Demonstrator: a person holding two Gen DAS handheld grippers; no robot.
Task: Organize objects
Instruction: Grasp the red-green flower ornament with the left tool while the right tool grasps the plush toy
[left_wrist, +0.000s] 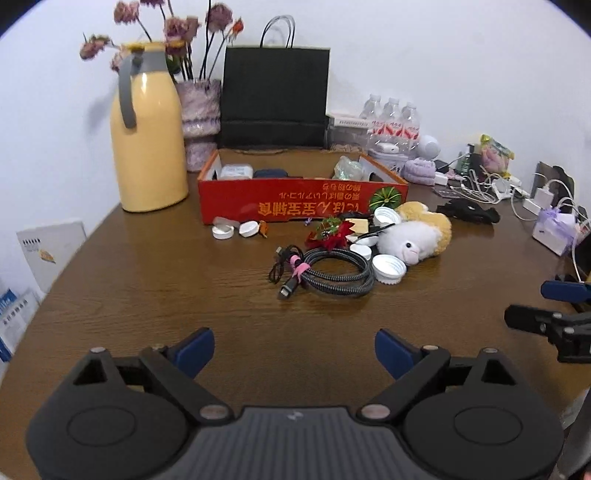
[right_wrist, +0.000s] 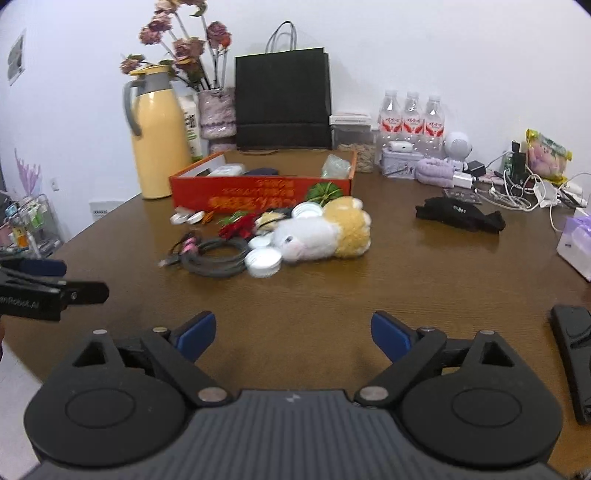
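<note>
A red cardboard box (left_wrist: 303, 199) (right_wrist: 258, 192) stands open at mid-table with a few small items inside. In front of it lies a heap: a white and yellow plush toy (left_wrist: 410, 236) (right_wrist: 321, 230), a coiled braided cable (left_wrist: 332, 275) (right_wrist: 218, 256), a red artificial flower (left_wrist: 332, 234) and white bottle caps (left_wrist: 388, 269) (right_wrist: 263, 263). My left gripper (left_wrist: 294, 349) hovers open over bare wood, short of the cable. My right gripper (right_wrist: 293, 332) is open and empty, short of the plush toy. Each gripper shows at the edge of the other's view.
On the brown wooden table (left_wrist: 147, 295), a yellow thermos jug (left_wrist: 147, 140), a vase of dried flowers (left_wrist: 199, 110), a black paper bag (left_wrist: 275, 96) and water bottles (left_wrist: 395, 122) line the back wall. A black cloth (right_wrist: 461, 216) and chargers with tangled cables (right_wrist: 517, 192) lie at the right.
</note>
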